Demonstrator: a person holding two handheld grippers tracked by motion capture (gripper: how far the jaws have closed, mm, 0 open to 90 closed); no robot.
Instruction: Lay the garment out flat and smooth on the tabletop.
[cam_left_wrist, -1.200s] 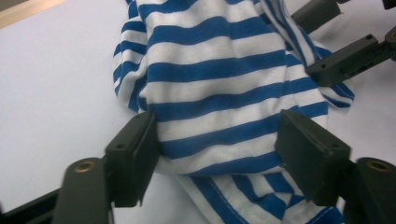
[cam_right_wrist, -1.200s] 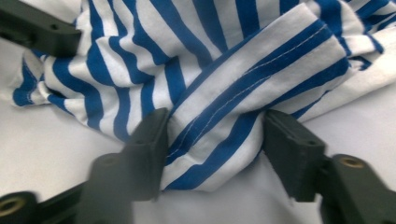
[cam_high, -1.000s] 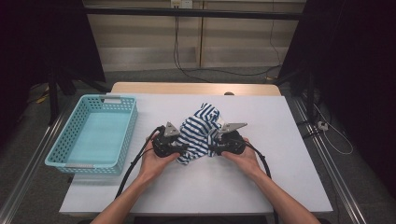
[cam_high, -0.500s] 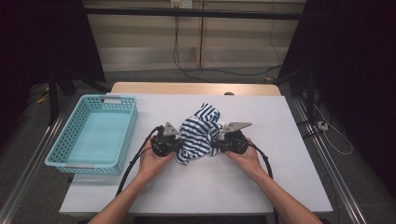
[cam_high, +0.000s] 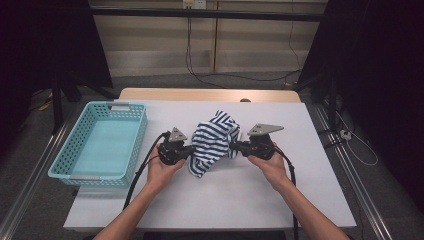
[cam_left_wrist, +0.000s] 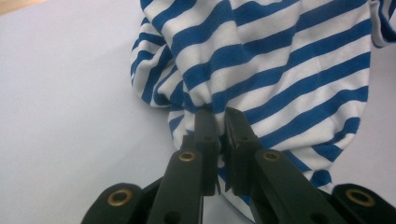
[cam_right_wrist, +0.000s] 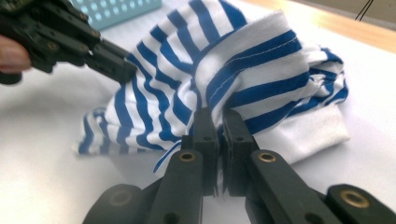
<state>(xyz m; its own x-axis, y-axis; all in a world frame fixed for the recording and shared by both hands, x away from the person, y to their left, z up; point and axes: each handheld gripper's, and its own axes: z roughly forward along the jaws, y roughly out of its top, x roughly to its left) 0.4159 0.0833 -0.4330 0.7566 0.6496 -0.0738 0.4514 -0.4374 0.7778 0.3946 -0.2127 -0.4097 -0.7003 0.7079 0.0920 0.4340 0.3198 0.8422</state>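
Since the earlier frame both my claws had just been closing, each with cloth between its jaws, and my right gripper (cam_high: 235, 149) had come up a little with its fold. Now my left gripper (cam_high: 191, 149) was clamped on the left edge of the striped shirt (cam_high: 214, 141), and my right gripper was clamped on its right edge. That shirt was bunched on the white table (cam_high: 240, 195), between my two hands, its left part resting on the surface. To the left of the shirt, well apart from it, stood the blue basket (cam_high: 75, 145).
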